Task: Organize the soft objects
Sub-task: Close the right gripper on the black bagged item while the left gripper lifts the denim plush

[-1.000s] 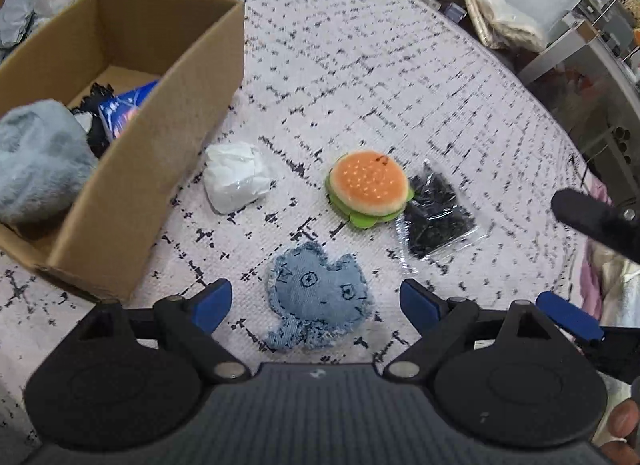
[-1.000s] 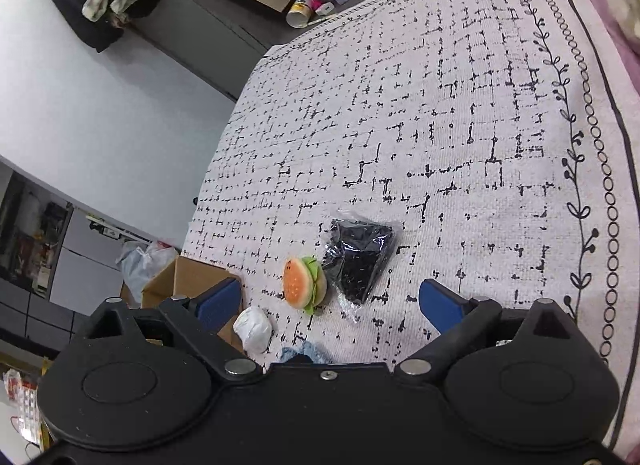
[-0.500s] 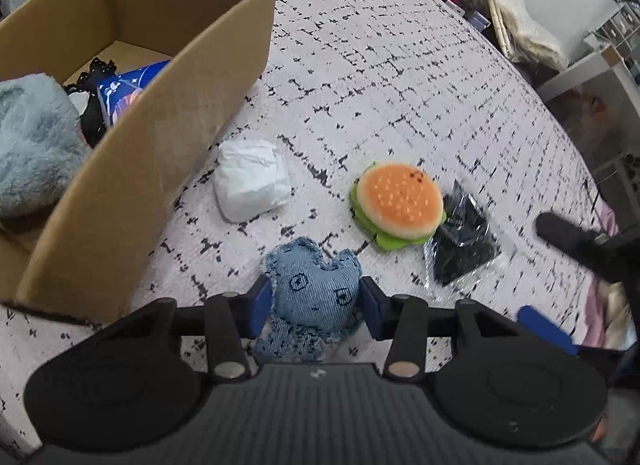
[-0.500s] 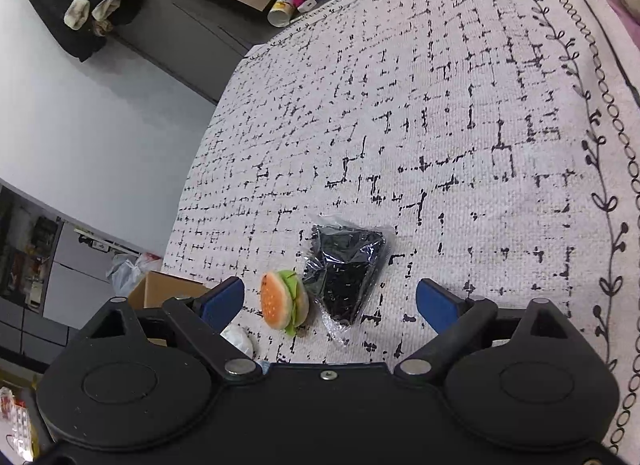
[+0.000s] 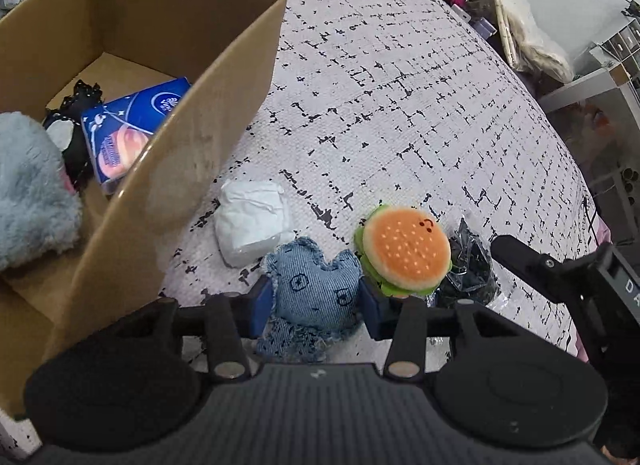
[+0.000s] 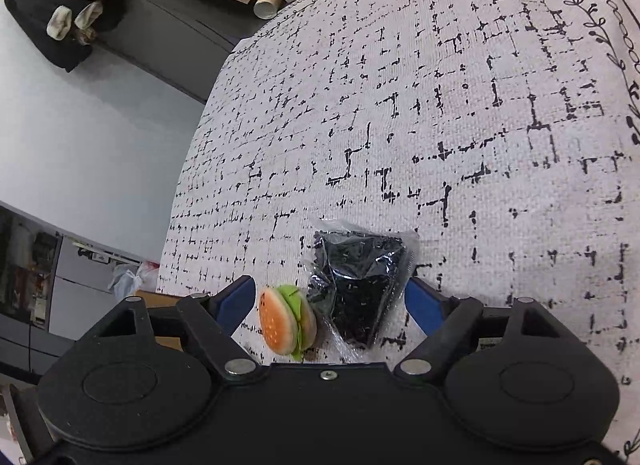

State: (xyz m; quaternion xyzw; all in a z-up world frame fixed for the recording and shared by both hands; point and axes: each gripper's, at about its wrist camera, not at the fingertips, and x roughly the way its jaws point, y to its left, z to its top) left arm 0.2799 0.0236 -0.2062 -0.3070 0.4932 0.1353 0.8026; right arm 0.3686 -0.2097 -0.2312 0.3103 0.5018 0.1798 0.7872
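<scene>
My left gripper [image 5: 316, 303] is shut on a blue denim plush toy [image 5: 314, 297], its blue pads pressed on both sides of it, low over the patterned bedspread [image 5: 400, 105]. A burger plush [image 5: 404, 253] and a black item in a clear bag [image 5: 470, 269] lie just right of it; a white soft bundle [image 5: 252, 223] lies to its left. My right gripper [image 6: 332, 301] is open, with the burger plush [image 6: 286, 321] and the black bag [image 6: 358, 285] between its fingers. A cardboard box [image 5: 208, 117] stands at the left.
The box holds a grey furry plush [image 5: 28, 193], a blue tissue pack [image 5: 128, 133] and a black item [image 5: 76, 137]. Clutter and shelves stand beyond the far right edge of the bed [image 5: 520, 45]. The right gripper's body shows in the left wrist view [image 5: 560, 273].
My left gripper closed on the denim plush and carried it slightly forward, beside the burger. My right gripper moved down and forward so the burger and black bag sit between its fingers.
</scene>
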